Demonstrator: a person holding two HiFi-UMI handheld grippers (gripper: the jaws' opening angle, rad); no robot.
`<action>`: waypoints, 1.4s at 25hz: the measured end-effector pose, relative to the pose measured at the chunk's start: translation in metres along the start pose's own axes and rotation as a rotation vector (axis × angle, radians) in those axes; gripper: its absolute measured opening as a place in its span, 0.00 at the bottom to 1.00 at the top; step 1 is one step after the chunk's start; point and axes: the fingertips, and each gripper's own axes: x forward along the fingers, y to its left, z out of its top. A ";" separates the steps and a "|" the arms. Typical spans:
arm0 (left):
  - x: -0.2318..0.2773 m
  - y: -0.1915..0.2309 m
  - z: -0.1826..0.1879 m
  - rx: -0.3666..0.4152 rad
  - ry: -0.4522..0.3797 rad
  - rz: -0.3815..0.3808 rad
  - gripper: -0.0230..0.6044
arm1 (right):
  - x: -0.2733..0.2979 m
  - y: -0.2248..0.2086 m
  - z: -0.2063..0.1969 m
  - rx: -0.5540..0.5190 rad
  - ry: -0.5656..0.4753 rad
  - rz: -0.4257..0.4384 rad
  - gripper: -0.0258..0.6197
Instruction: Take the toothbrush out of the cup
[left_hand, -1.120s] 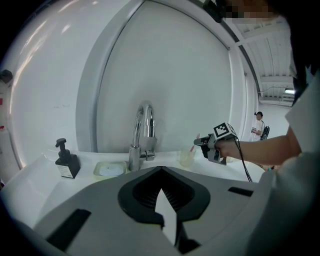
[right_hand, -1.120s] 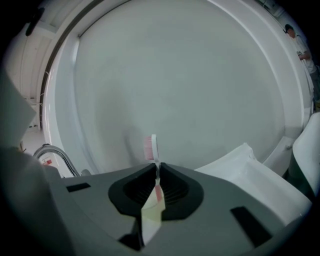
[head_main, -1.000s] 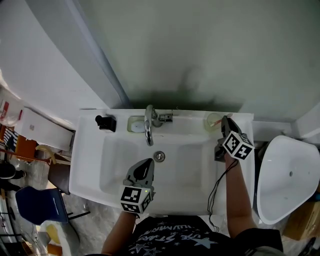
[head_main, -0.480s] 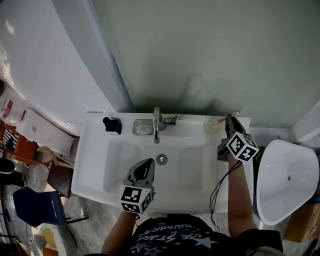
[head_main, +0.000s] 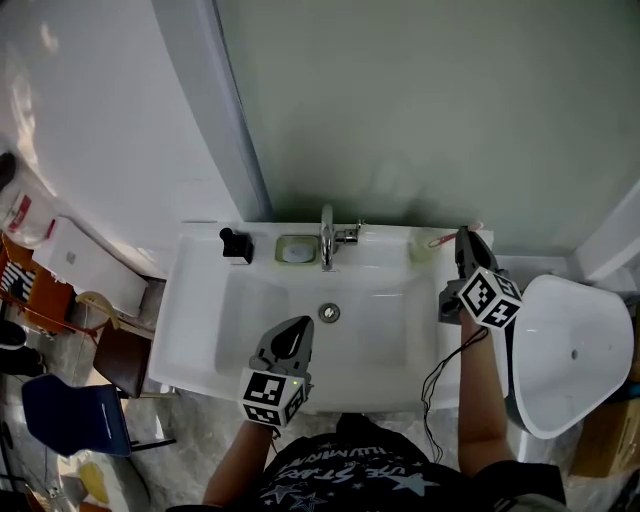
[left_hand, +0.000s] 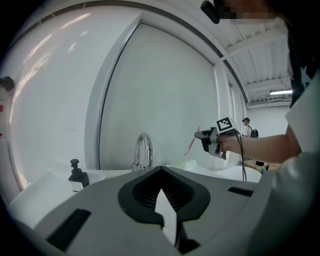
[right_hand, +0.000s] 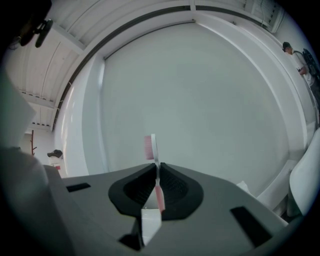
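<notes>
- I look steeply down on a white washbasin (head_main: 195, 320) set against a pale wall, its drain in the middle of the bowl.
- A white bowl-shaped fixture (head_main: 575, 350) stands just beside the basin's right edge.
- My left gripper (head_main: 298, 324) hovers over the basin's front rim. In the left gripper view its jaws (left_hand: 161, 169) meet at the tip with nothing between them.
- My right gripper (head_main: 462, 236) is at the basin's back right corner. In the right gripper view its jaws (right_hand: 156, 167) are pressed together on the toothbrush.
- A chrome faucet (head_main: 327, 235) rises at the middle of the back ledge.
- A black soap bottle (head_main: 237, 245) stands at the ledge's left end.
- A soap dish (head_main: 297, 249) lies between the bottle and the faucet.
- A pale cup (head_main: 423, 247) sits on the ledge, just left of the right gripper's tip.
- The pink and white toothbrush (right_hand: 149, 146) stands upright in the right gripper's jaws, bristle head above them, handle below. From the head view it crosses the cup's rim. I cannot tell whether its lower end is clear of the cup.
</notes>
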 end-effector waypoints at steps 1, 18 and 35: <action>-0.007 0.000 0.001 -0.001 -0.003 -0.001 0.06 | -0.008 0.006 0.002 -0.003 -0.004 0.004 0.09; -0.113 -0.018 -0.017 0.013 -0.066 -0.042 0.06 | -0.149 0.077 -0.023 -0.037 0.006 0.034 0.09; -0.232 -0.052 -0.060 0.002 -0.058 -0.086 0.06 | -0.292 0.127 -0.071 -0.012 0.021 -0.008 0.09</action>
